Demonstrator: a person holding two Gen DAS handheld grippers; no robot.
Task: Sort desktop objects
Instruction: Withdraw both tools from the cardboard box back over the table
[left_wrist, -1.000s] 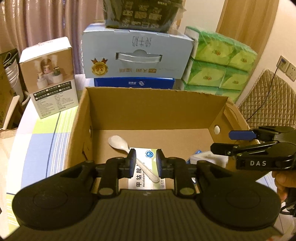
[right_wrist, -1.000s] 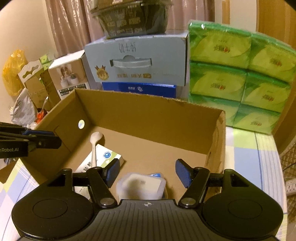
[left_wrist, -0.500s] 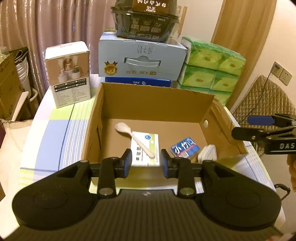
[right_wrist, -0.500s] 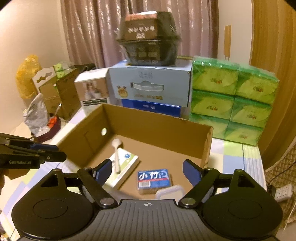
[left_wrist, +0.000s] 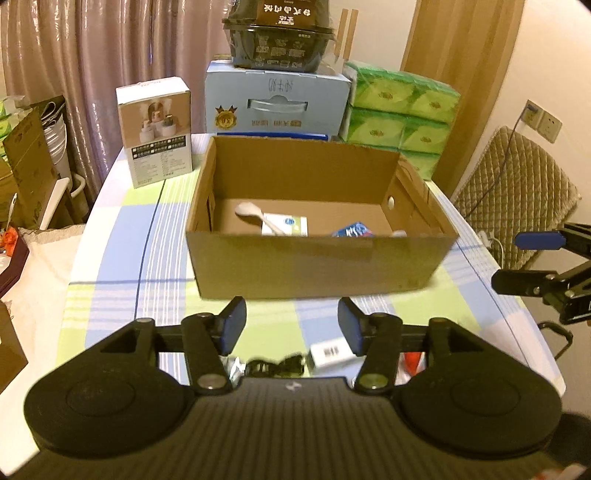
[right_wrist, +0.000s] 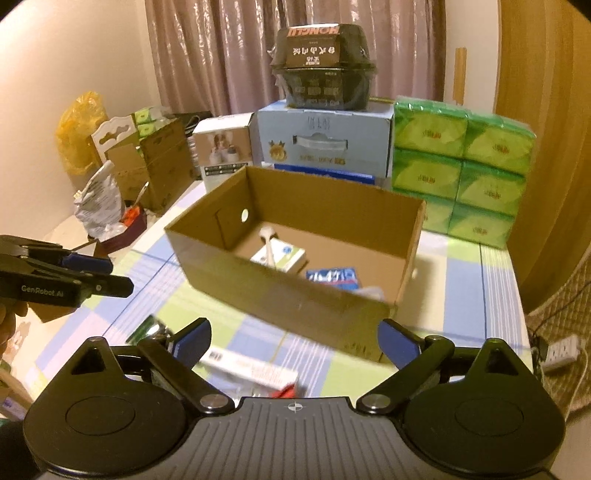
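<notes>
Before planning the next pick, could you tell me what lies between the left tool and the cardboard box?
In the left wrist view, only bare checked tablecloth lies between the open left tool and the cardboard box; the loose items sit nearer than its fingertips.

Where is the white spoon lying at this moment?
The white spoon lies inside the cardboard box, at its left side in the left wrist view, its handle resting across the white and green medicine box.

The black bowl (right_wrist: 324, 66) on the blue carton carries "HONGLU", printed upside down. The left gripper (right_wrist: 107, 275), seen from the right wrist, is marked "GenRobot.AI" on its side. The blue pack (right_wrist: 332, 277) in the cardboard box and the carton bear Chinese characters too blurred to read.
</notes>
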